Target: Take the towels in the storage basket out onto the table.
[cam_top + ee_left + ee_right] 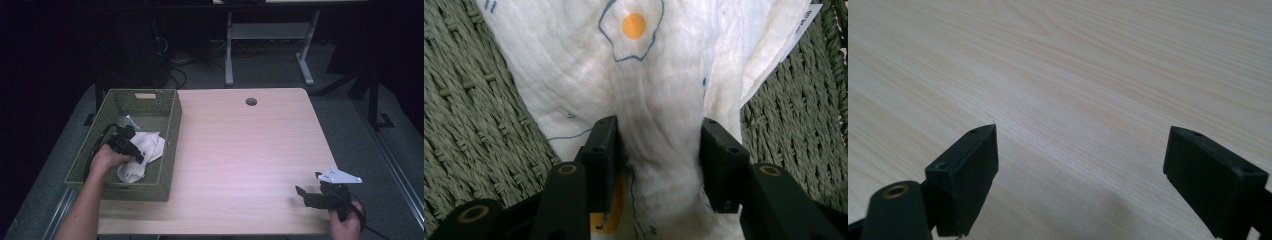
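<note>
Wooden table [240,150]: left tongs [659,150] pinch white cloth [654,75] inside green basket [170,125] at left edge; lift straight up. Right tongs [312,196] spread, idle.

Woven basket [170,131] olive green. Cloth [659,90] inside white, printed with blue-outlined fried eggs, orange yolks. Worktop [240,150] pale wood grain. Gripper fingers [965,175] black; right gripper's [311,194] top plate grey.
</note>
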`<state>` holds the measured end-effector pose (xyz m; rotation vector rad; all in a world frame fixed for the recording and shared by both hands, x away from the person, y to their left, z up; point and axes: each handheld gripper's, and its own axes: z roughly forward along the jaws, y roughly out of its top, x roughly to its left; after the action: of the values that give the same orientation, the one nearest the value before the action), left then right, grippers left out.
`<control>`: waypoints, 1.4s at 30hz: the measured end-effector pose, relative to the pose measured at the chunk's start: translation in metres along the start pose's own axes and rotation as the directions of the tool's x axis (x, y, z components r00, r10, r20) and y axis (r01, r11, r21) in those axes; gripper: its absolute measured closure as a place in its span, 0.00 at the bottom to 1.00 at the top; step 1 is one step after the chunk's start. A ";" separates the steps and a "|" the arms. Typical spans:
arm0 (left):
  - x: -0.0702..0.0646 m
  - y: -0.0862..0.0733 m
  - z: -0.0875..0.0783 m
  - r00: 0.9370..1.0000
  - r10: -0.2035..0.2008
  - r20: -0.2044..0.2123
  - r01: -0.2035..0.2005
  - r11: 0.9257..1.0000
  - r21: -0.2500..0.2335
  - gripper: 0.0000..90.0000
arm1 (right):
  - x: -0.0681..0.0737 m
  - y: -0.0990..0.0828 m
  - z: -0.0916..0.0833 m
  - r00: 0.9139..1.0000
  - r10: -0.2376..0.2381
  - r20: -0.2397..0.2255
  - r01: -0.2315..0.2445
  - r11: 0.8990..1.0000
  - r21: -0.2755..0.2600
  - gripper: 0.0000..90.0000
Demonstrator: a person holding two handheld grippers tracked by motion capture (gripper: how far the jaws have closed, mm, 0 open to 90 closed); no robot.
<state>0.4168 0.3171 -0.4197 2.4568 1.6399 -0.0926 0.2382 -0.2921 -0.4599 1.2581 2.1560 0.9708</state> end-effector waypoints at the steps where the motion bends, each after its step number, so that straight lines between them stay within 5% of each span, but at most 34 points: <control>1: 0.000 0.000 0.000 1.000 0.002 0.002 -0.002 1.000 0.000 0.65 | 0.000 0.000 0.000 1.000 0.001 0.002 -0.001 1.000 0.000 0.16; 16: -0.001 0.000 -0.003 1.000 0.028 -0.003 -0.028 1.000 -0.009 0.80 | -0.002 0.000 0.002 1.000 0.011 0.002 -0.011 1.000 0.004 0.16; 28: 0.000 -0.004 -0.019 0.999 0.014 0.032 -0.011 0.996 -0.092 0.82 | -0.001 0.001 0.001 1.000 0.014 0.008 -0.014 1.000 -0.001 0.16; 42: 0.001 -0.016 -0.047 0.994 -0.002 0.108 0.027 0.973 -0.229 0.81 | -0.001 0.001 -0.002 1.000 0.026 0.016 -0.026 1.000 -0.004 0.16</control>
<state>0.4000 0.3330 -0.3762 2.2280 1.5304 -0.0335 0.2379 -0.2932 -0.4584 1.2915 2.1296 0.9709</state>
